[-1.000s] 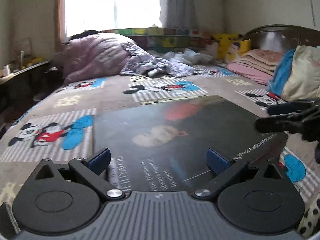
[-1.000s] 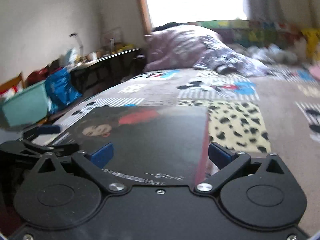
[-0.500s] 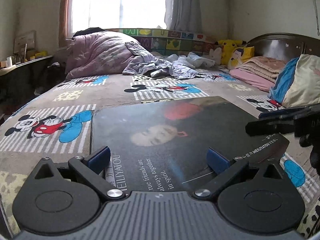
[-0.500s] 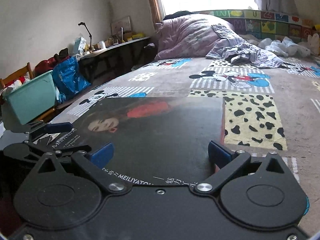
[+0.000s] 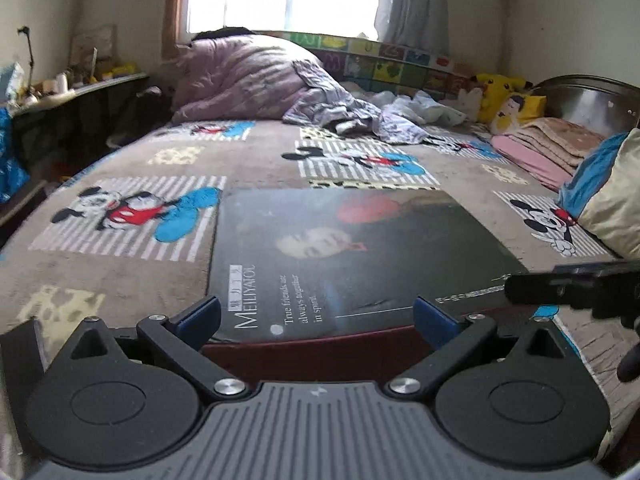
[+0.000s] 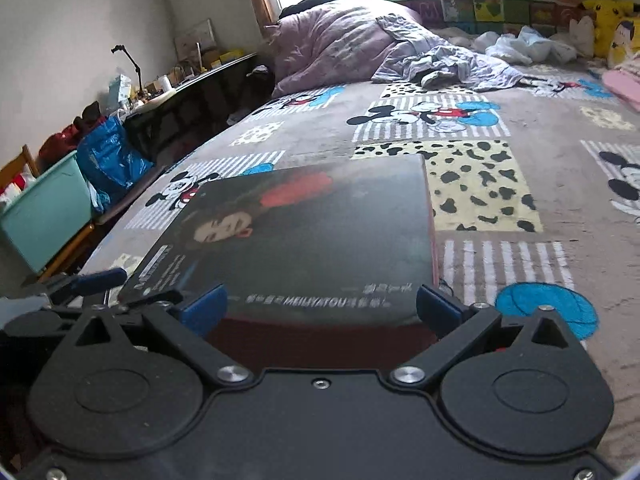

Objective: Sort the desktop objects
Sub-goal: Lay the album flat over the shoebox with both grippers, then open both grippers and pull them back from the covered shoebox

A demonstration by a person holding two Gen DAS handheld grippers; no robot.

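A flat dark box [image 5: 352, 256] with a woman's portrait and the word MEILIYATOU on its lid lies on the bed; it also shows in the right wrist view [image 6: 312, 240]. My left gripper [image 5: 316, 316] is open, its blue pads either side of the box's near edge. My right gripper [image 6: 320, 304] is open at another edge of the same box. Its dark red side wall faces each camera. The right gripper's finger shows in the left wrist view [image 5: 568, 286], and the left gripper shows in the right wrist view [image 6: 92, 280].
A Mickey Mouse bedspread [image 5: 132, 208] covers the bed. A crumpled purple quilt [image 5: 248, 76] and clothes lie at the far end, folded blankets [image 5: 552, 144] and a pillow [image 5: 612, 200] to the right. A teal bin [image 6: 44, 208] and a cluttered desk [image 6: 192, 84] stand left of the bed.
Both grippers have drawn back and lower along the box, so its red side walls now show. Both stay open.
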